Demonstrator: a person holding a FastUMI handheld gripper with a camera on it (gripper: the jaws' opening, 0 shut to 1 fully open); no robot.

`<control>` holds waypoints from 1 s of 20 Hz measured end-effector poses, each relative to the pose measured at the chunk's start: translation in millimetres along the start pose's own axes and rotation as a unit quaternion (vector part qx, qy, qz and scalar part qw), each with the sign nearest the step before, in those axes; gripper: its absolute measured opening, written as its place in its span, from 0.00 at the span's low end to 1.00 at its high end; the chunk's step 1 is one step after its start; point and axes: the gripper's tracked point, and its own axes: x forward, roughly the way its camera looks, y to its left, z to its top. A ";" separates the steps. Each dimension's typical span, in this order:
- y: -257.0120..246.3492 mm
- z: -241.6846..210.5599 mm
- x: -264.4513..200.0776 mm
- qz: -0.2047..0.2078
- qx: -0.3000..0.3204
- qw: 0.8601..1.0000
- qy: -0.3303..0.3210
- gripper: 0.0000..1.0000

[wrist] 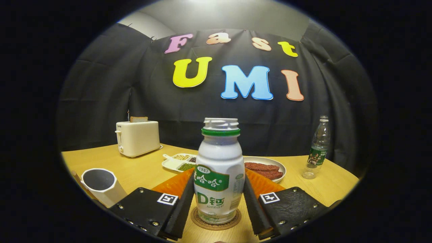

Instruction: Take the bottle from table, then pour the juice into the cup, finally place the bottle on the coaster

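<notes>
**Bottle upright on coaster, fingers at its sides**

Cup point(101, 184) stands at the near left of the bench point(141, 168), white outside and dark inside, tilted in this view, just left of the left finger. Far behind it a cream toaster point(137, 137) sits with a slice of bread point(138, 119) poking out of the top. Right of the toaster, toward the middle, a white divided dish point(177, 161) holds beans and grains in separate compartments.

At the centre the bottle point(220, 170), white with a green label and a green ring below its open, capless mouth, stands upright on the round brown coaster point(216, 219). The hand-held gripper point(218, 202) has its two black fingers point(184, 202) set narrowly about the bottle, one close along each side of the lower body; whether the pads press on it or stand just clear cannot be told. An orange mat point(172, 185) lies just beyond the fingers, behind the bottle.

Behind the bottle to the right a white plate point(270, 162) carries dark red strips of meat point(265, 169). At the far right a clear water bottle point(317, 148) with a green label stands alone, well apart from the rest.
</notes>
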 end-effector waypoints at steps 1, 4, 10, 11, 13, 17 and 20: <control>-1.3 5.2 -3.2 -0.005 0.003 1.000 -0.005 0.74; 4.3 23.9 -14.9 -0.006 0.015 1.000 -0.023 0.74; 11.6 101.4 -49.4 -0.022 -0.005 0.998 -0.052 0.73; 10.5 113.2 -55.8 -0.027 -0.005 0.998 -0.051 0.74; 14.5 138.7 -68.1 -0.023 0.005 0.998 -0.052 0.74; 9.9 184.0 -91.1 -0.033 -0.003 0.998 -0.059 0.73; 10.5 206.5 -105.8 -0.031 0.002 0.998 -0.059 0.73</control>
